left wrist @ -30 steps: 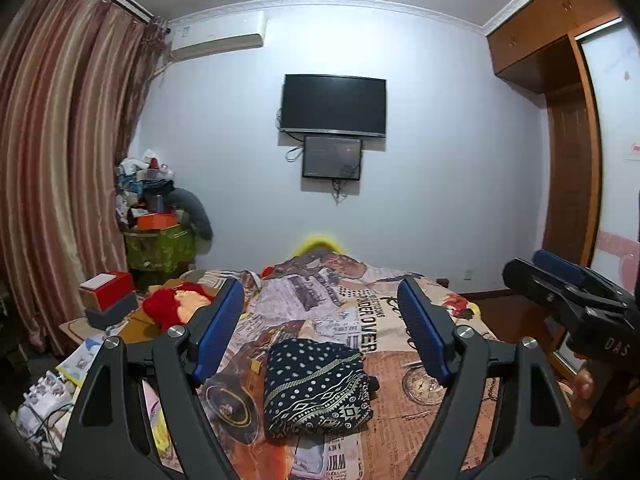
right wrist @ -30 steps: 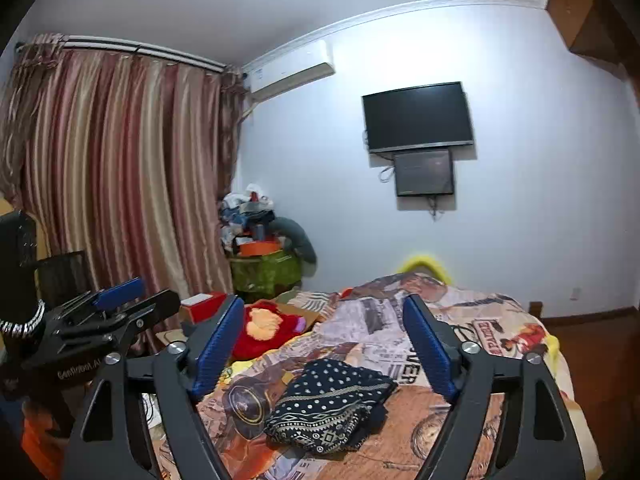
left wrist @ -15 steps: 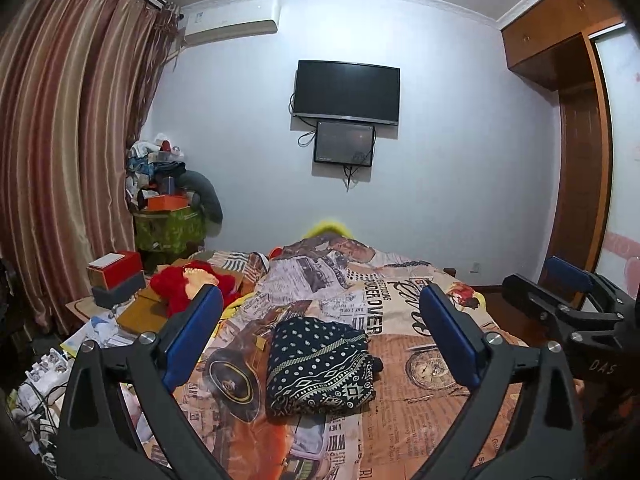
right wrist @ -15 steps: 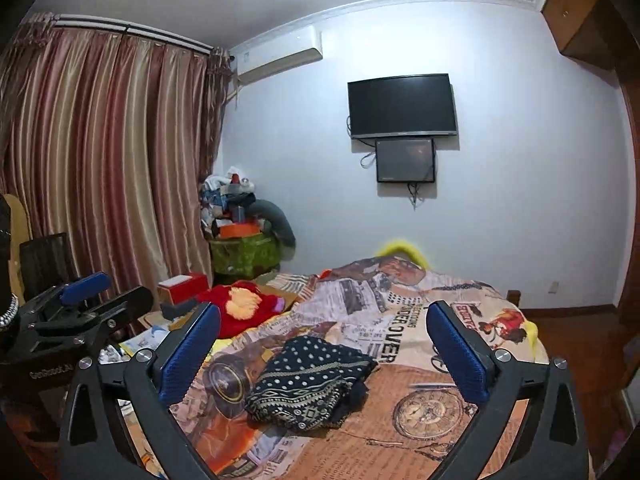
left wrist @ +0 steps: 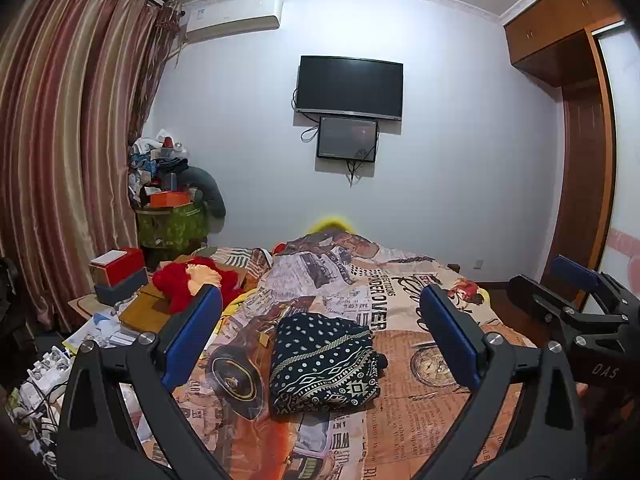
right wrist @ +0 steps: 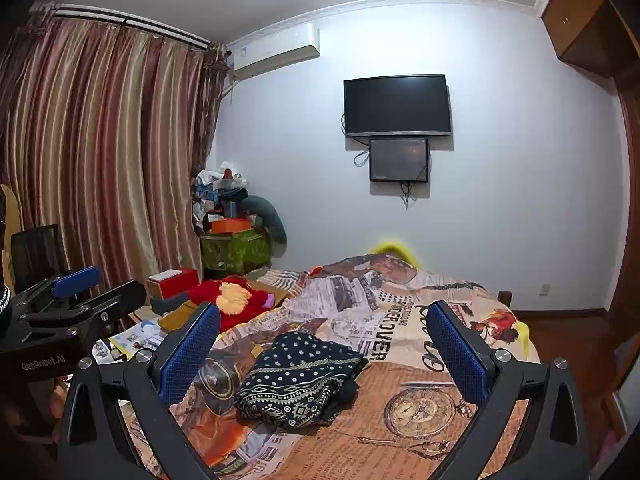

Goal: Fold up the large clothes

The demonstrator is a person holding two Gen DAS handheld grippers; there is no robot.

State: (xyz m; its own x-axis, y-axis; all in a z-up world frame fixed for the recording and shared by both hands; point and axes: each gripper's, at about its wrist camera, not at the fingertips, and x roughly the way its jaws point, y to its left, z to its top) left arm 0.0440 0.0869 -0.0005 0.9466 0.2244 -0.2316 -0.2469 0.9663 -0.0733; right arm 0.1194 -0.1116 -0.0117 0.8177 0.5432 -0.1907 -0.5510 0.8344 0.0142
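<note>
A dark navy garment with white dots and patterned bands [left wrist: 324,364] [right wrist: 298,378] lies folded into a compact bundle on the bed's newspaper-print cover [left wrist: 400,304] [right wrist: 404,320]. My left gripper [left wrist: 320,320] hovers above and short of it, open, nothing between its blue pads. My right gripper [right wrist: 324,328] is likewise open and empty, held back from the bundle, which sits a little to its left. Each gripper shows in the other's view: the right one at the far right [left wrist: 576,304], the left one at the far left [right wrist: 72,300].
A red plush toy [left wrist: 188,280] and red and grey boxes [left wrist: 118,274] crowd the bed's left side, with papers and cables below. A cluttered green cabinet [left wrist: 170,224] stands by striped curtains [left wrist: 68,152]. A television [left wrist: 348,86] hangs on the far wall; a wooden wardrobe [left wrist: 580,184] stands right.
Both grippers' jaws have spread wider. Both views have shifted a little, so the bed and bundle sit slightly lower and closer. The folded garment has not moved.
</note>
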